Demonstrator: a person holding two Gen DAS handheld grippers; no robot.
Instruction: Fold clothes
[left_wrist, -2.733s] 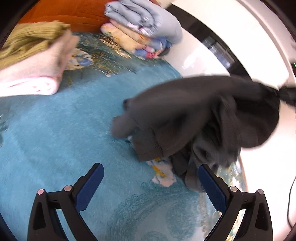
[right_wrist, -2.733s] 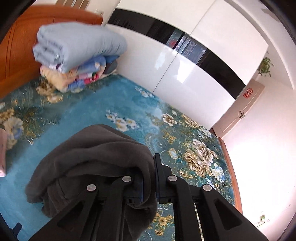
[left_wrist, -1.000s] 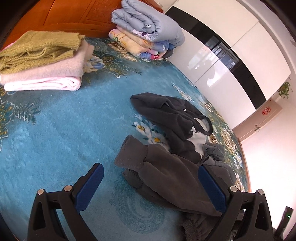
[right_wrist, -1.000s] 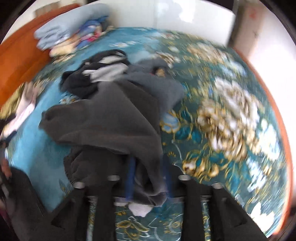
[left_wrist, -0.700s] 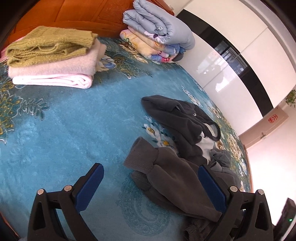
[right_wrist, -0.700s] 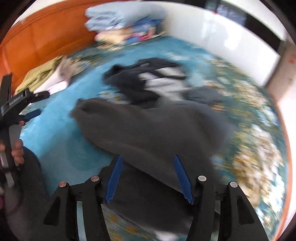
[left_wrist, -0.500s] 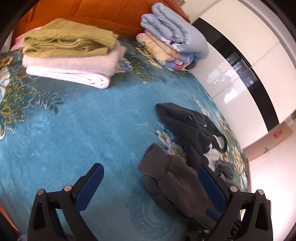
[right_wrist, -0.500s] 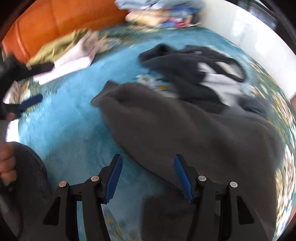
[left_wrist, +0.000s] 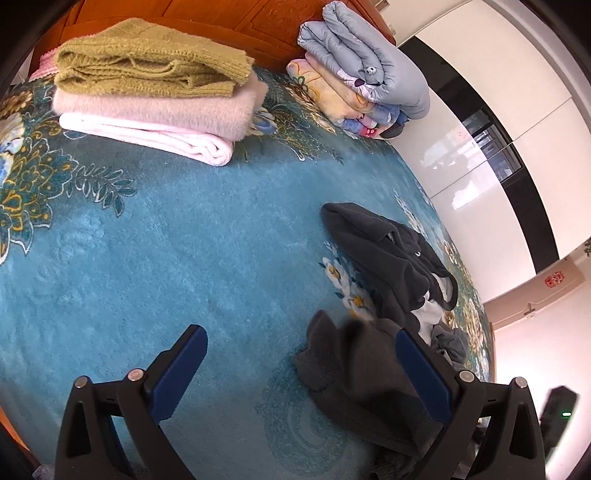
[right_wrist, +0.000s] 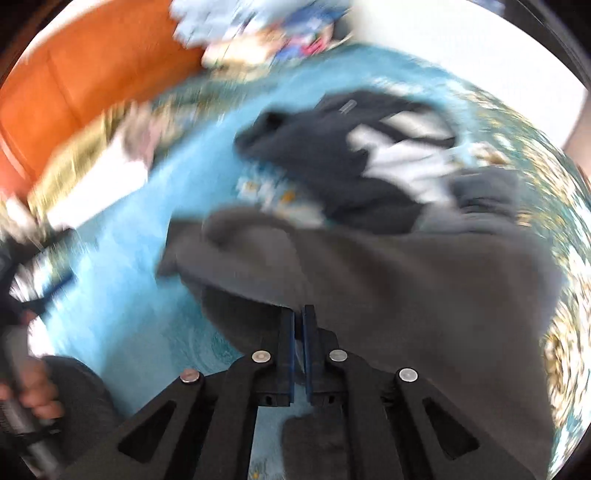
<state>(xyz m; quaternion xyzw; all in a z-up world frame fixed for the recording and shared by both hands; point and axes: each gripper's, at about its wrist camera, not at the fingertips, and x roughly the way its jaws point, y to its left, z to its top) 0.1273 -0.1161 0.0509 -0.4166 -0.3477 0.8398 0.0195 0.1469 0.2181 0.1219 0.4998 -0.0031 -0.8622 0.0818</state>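
In the right wrist view our right gripper sits at the lower centre with its jaws nearly together, pinching the near edge of the grey sweatshirt — the picture is blurred, so the bite itself is hard to read. The sweatshirt spreads across the lower right of that frame on the blue floral bedspread. Our left gripper hangs wide apart and holds nothing; its right finger overlaps the grey sweatshirt at lower right. Above it lies a dark jacket. At the upper left we see a folded stack — olive knit over pink — and folded quilts at top centre.
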